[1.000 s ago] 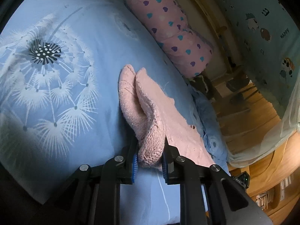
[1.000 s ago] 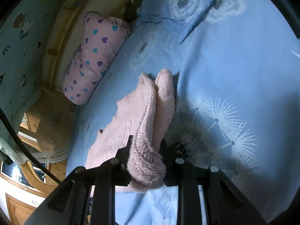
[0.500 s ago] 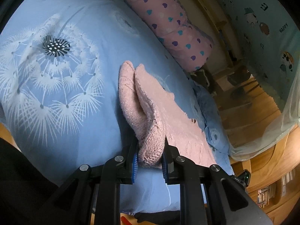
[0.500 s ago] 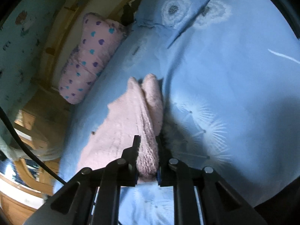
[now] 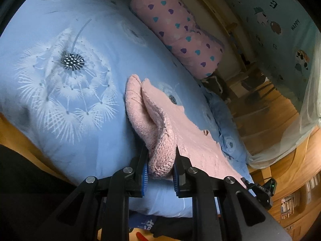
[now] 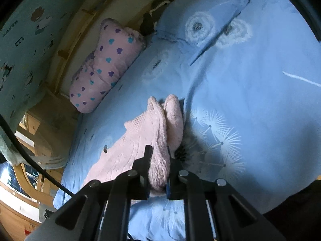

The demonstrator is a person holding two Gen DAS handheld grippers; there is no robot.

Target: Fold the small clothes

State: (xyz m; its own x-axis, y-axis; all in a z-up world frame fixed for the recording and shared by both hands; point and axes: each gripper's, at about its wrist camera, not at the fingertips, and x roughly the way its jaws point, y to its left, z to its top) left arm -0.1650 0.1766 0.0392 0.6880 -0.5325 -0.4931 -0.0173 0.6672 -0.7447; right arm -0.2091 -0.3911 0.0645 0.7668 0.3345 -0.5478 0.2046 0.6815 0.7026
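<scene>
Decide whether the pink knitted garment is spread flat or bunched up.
Partly bunched: both grippers pinch gathered edges of the pink knitted garment, while its middle stretches between them above the bedsheet.

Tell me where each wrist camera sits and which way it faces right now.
Left wrist: on the left gripper, angled down across the blue dandelion-print bedcover; its black fingers clamp a fold of the pink knitted garment.
Right wrist: on the right gripper, angled down likewise; its fingers pinch another fold.
Shared: garment, bedcover, pink heart-print pillow, wooden bed frame.
</scene>
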